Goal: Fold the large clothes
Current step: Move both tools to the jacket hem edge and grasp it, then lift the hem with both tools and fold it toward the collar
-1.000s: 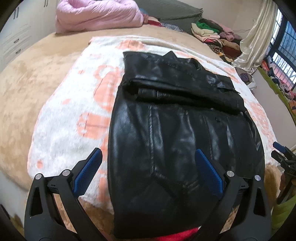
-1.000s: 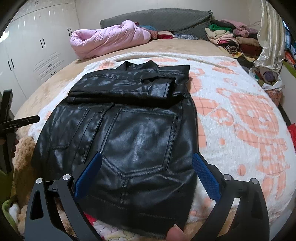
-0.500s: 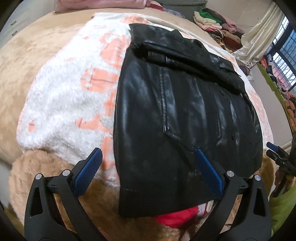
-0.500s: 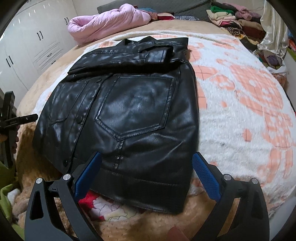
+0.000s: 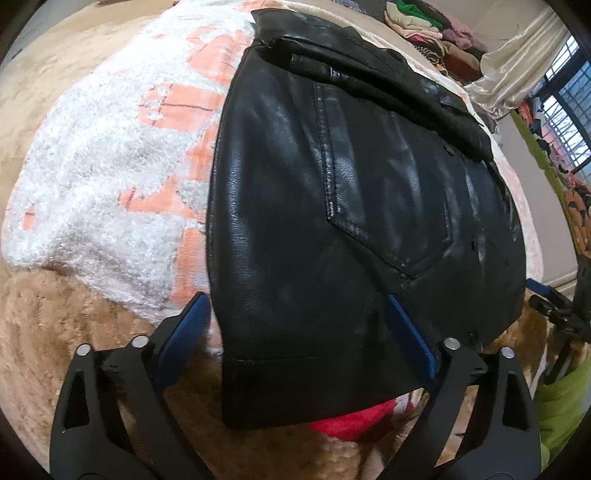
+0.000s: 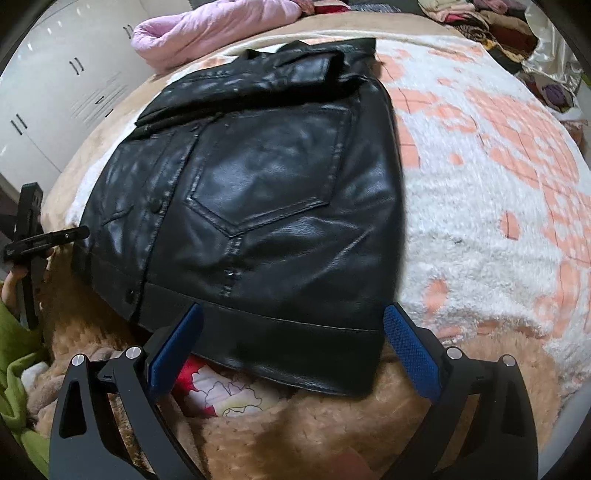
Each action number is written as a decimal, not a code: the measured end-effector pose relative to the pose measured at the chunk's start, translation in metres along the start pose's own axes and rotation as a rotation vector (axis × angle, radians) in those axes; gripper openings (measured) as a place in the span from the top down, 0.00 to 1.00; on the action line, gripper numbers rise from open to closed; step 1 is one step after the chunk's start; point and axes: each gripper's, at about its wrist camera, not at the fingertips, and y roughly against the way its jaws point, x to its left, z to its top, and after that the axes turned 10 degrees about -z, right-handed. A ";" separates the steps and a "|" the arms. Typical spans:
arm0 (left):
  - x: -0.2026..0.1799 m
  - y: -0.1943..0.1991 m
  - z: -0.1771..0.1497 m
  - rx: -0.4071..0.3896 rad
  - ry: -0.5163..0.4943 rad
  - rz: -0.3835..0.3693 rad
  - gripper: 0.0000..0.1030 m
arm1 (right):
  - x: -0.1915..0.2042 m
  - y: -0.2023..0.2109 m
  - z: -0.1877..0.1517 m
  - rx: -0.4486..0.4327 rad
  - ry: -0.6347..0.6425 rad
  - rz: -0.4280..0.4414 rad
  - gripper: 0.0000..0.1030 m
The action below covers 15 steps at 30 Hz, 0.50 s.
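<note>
A black leather jacket [image 5: 332,203] lies flat on a white and orange fleece blanket [image 5: 110,166], its sleeves folded across the top. My left gripper [image 5: 295,301] hangs over the jacket's near left hem corner. Its jaws are closing, the hem lies between them, and the pads do not press on it. In the right wrist view the jacket [image 6: 277,206] fills the middle, and my right gripper [image 6: 293,312] stands open over the near right hem corner. Each gripper also shows at the edge of the other's view, the right gripper [image 5: 554,306] and the left gripper [image 6: 40,236].
A tan plush cover [image 6: 295,424] lies under the blanket [image 6: 480,184], with a red and white printed cloth [image 6: 221,391] peeking from under the hem. A pink duvet [image 6: 221,22], white wardrobe [image 6: 55,92], clothes pile [image 5: 436,29] and curtain [image 5: 517,55] ring the bed.
Both grippers have sunk and tipped downward toward the jacket's near hem, which now lies between their fingers. The left jaws have narrowed a little.
</note>
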 end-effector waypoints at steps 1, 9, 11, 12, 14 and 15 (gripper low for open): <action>0.000 -0.001 0.000 0.001 0.001 0.002 0.17 | -0.002 -0.002 0.000 0.007 -0.007 0.001 0.05; 0.000 -0.003 0.000 0.007 -0.005 0.002 0.17 | -0.010 -0.028 -0.011 0.106 -0.012 0.029 0.24; 0.000 -0.003 0.000 0.010 -0.007 0.002 0.17 | -0.011 -0.023 -0.013 0.081 -0.004 0.040 0.41; 0.000 -0.004 0.001 0.011 -0.007 0.002 0.17 | -0.013 -0.020 -0.013 0.069 -0.012 0.056 0.60; 0.000 -0.004 0.001 0.009 -0.002 -0.003 0.17 | -0.017 -0.001 -0.010 -0.005 -0.018 0.134 0.74; 0.001 -0.003 0.001 0.009 0.000 -0.005 0.17 | -0.016 0.009 -0.008 -0.047 -0.005 0.164 0.81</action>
